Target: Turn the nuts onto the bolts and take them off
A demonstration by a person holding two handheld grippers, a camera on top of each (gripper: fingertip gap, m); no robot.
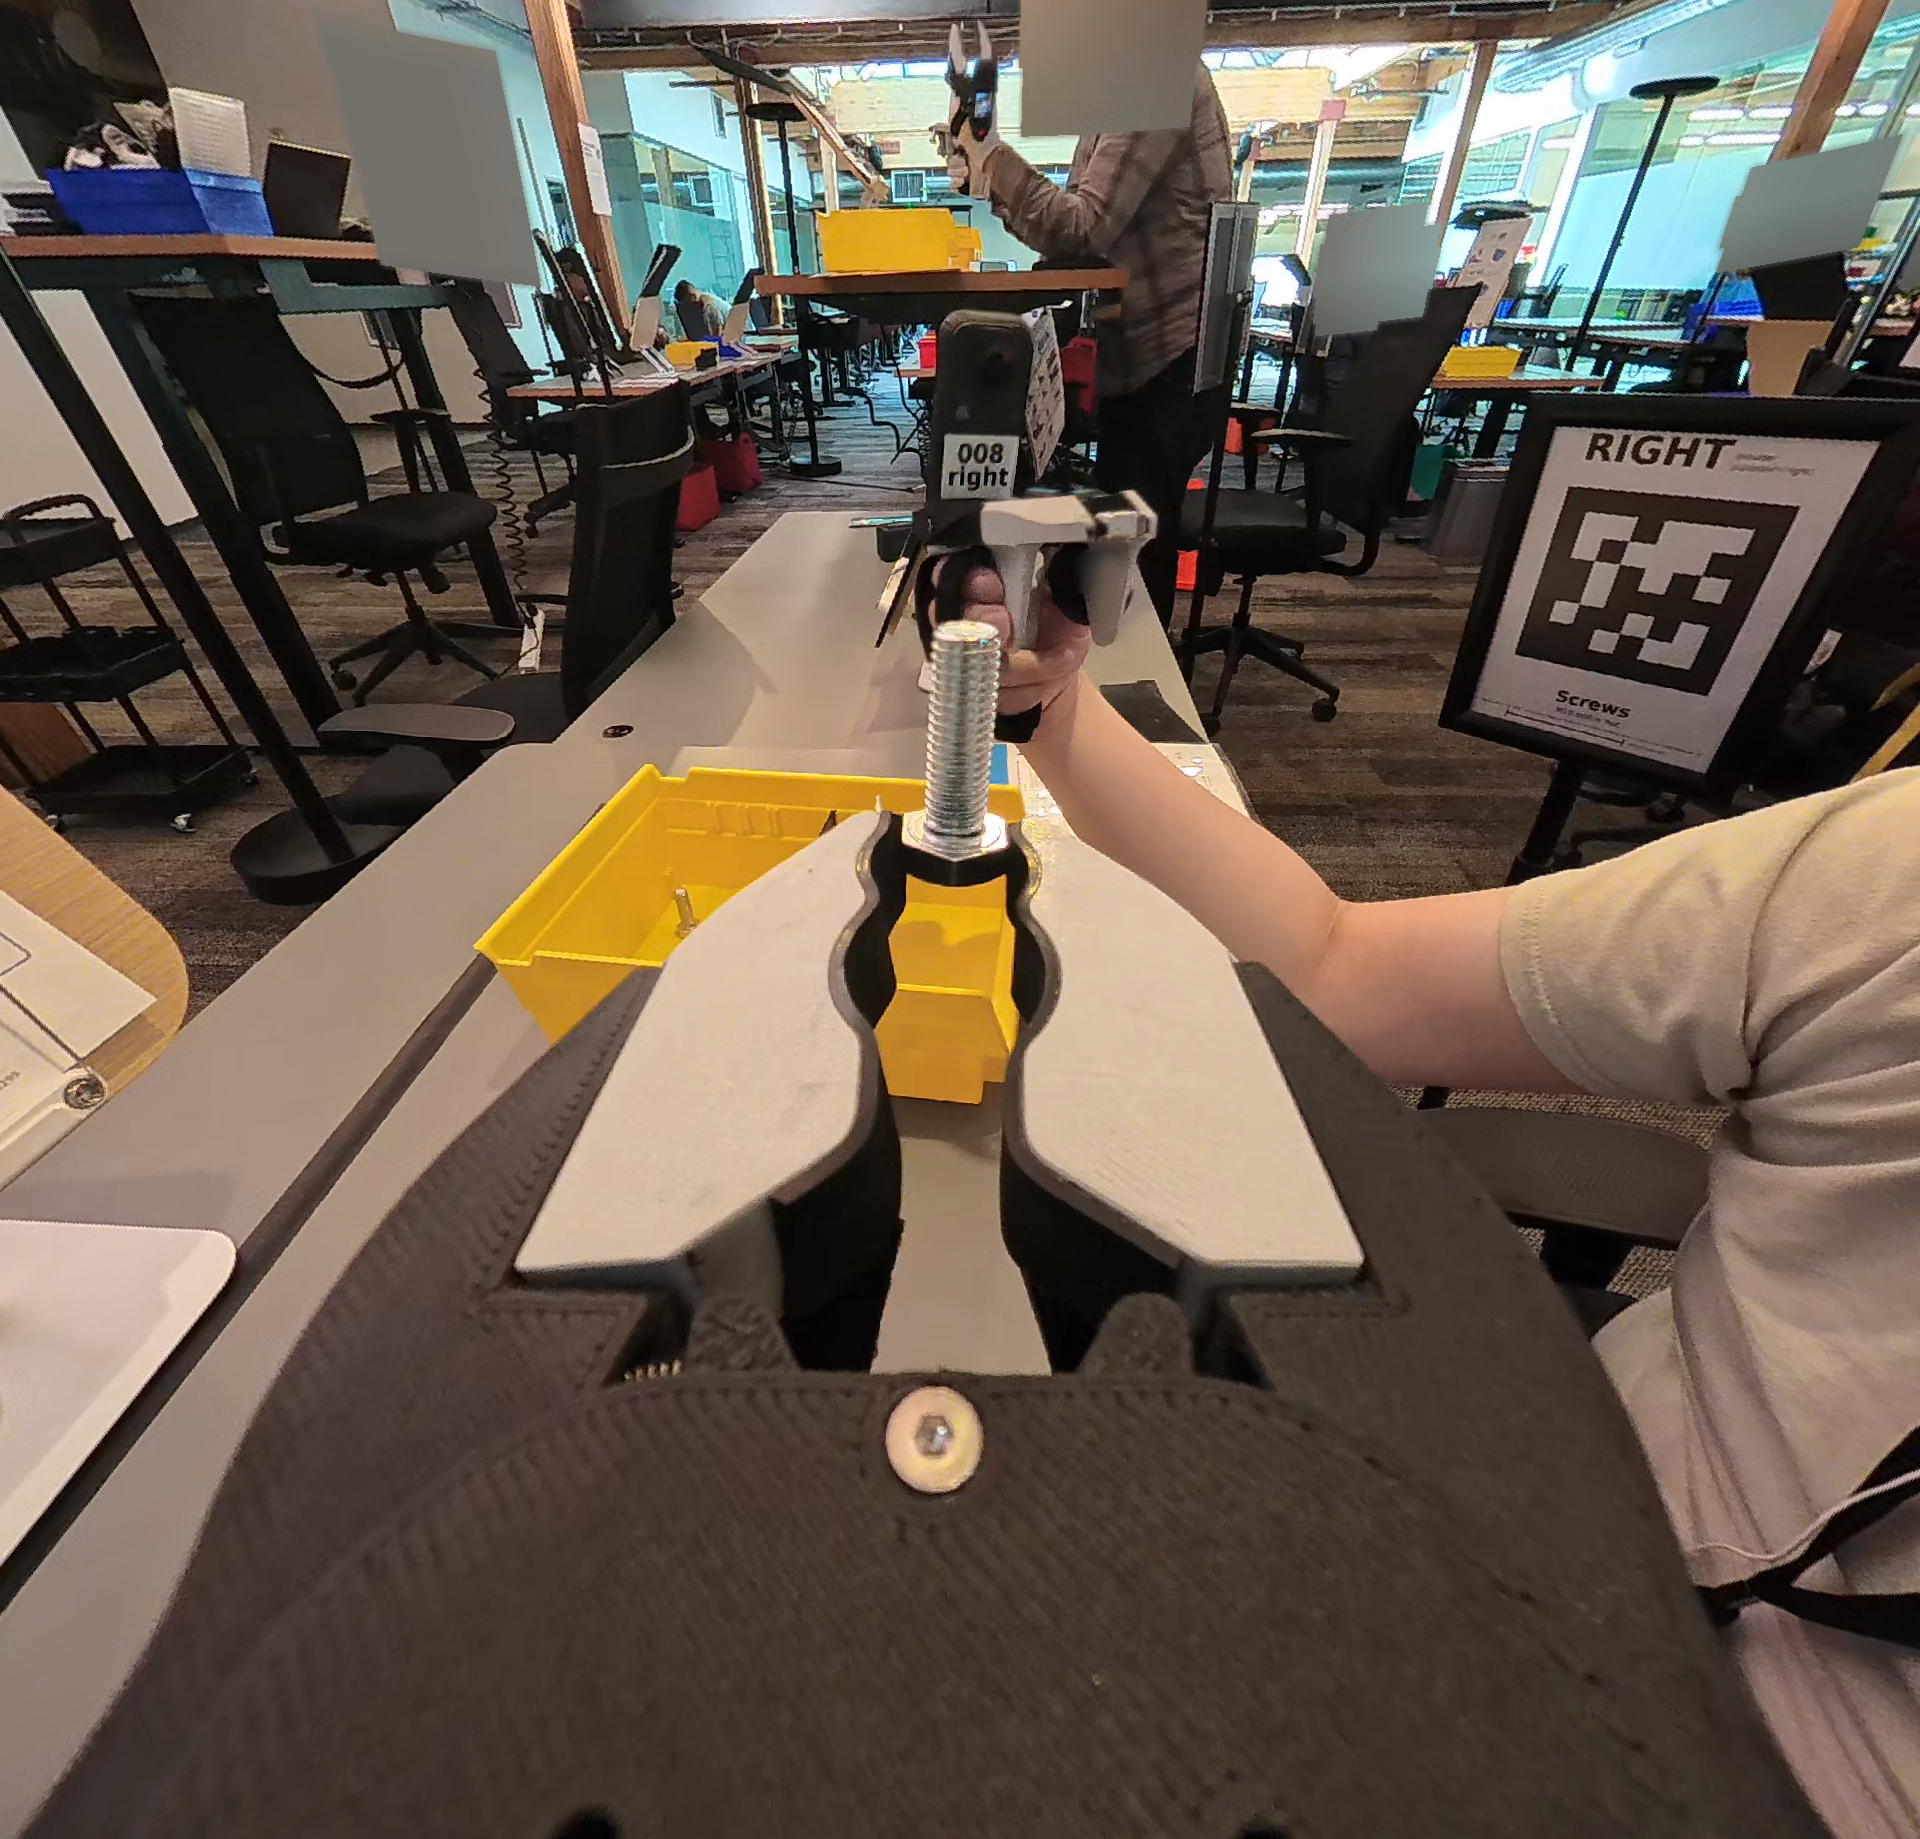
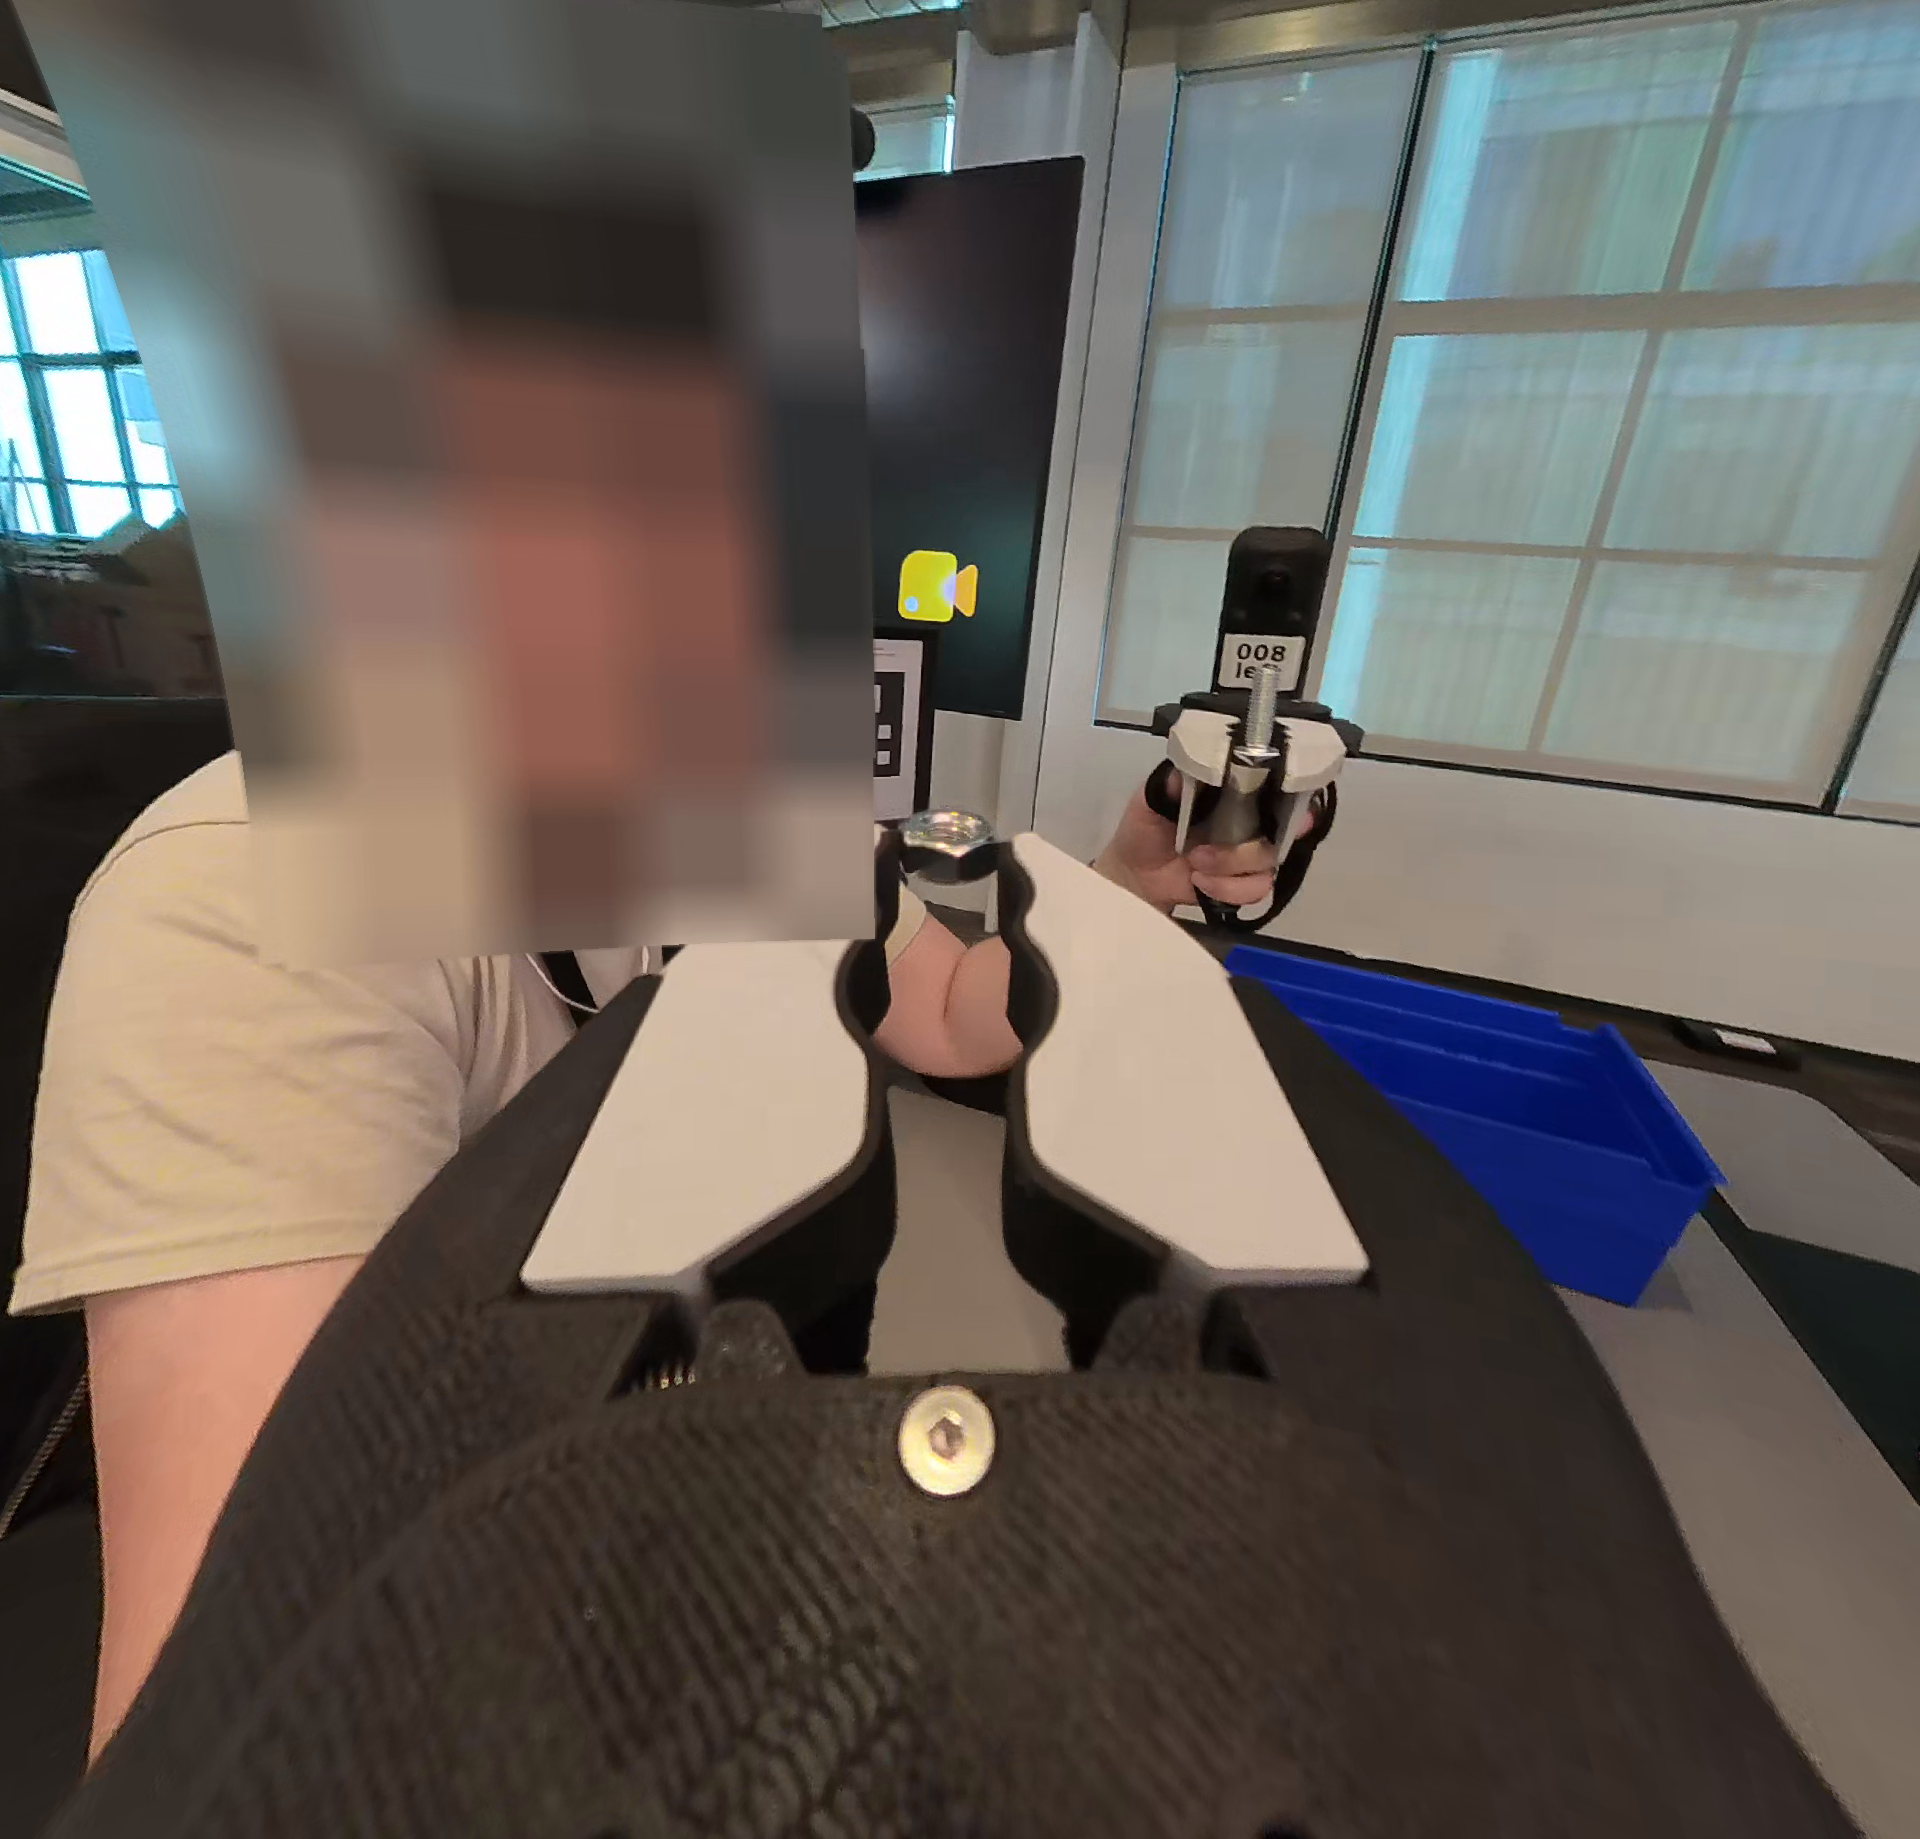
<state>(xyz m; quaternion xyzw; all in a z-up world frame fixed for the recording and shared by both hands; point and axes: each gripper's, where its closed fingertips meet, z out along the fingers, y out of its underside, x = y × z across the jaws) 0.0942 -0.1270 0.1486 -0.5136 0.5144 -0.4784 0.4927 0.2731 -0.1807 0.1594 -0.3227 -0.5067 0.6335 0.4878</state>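
My left gripper [image 1: 951, 849] is shut on the hex head of a silver bolt [image 1: 962, 729], which stands upright with its threaded shank pointing up. My right gripper [image 2: 943, 859] is shut on a silver hex nut [image 2: 940, 842] held at its fingertips, hole facing up. The two grippers are apart in the air and face each other. The right gripper [image 1: 1081, 532] shows beyond the bolt in the left wrist view. The left gripper [image 2: 1255, 763] with the bolt [image 2: 1261, 709] shows at the right in the right wrist view.
A yellow bin [image 1: 582, 932] sits on the grey table [image 1: 343, 1041] below the left gripper, with a small bolt [image 1: 683, 908] inside. A blue bin [image 2: 1507, 1103] sits on the table to the right of the right gripper. A framed marker sign [image 1: 1662, 594] stands at the right. A person's arm [image 1: 1195, 854] crosses the table. My right fingertips sit around 20 centimeters from my left ones.
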